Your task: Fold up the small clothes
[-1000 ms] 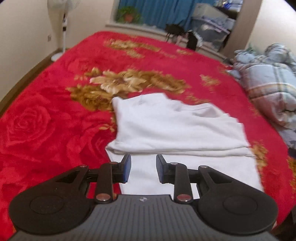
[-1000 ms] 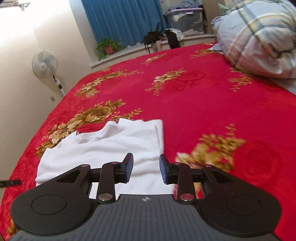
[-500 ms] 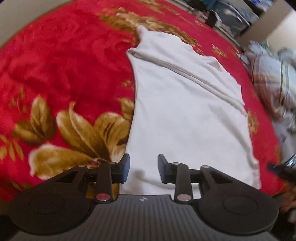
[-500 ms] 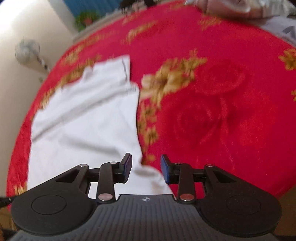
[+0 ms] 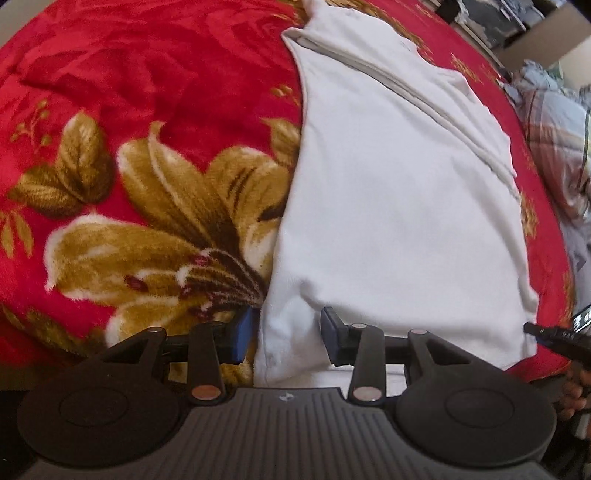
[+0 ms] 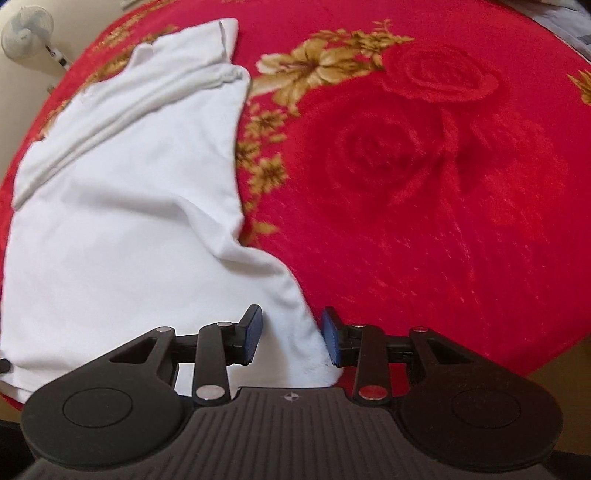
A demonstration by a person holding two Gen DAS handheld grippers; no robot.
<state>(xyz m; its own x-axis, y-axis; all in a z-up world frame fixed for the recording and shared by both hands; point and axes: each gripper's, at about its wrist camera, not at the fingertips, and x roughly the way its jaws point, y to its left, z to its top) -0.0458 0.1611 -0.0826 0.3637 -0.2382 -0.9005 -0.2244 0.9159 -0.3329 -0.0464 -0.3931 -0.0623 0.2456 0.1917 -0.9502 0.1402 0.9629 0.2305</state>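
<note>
A white shirt [image 5: 399,206] lies flat on the red blanket [image 5: 147,74] with gold flowers, near the blanket's near edge. Its top part is folded over.

The left claw [image 5: 287,334] points down at the shirt's near left corner. Its jaws are apart, with cloth between them, and the pads do not squeeze it.

The right claw [image 6: 291,336] points down at the shirt's near right corner. Its jaws are apart too, with cloth between them, not pinched.

A fan [image 6: 27,31] stands far off.
</note>
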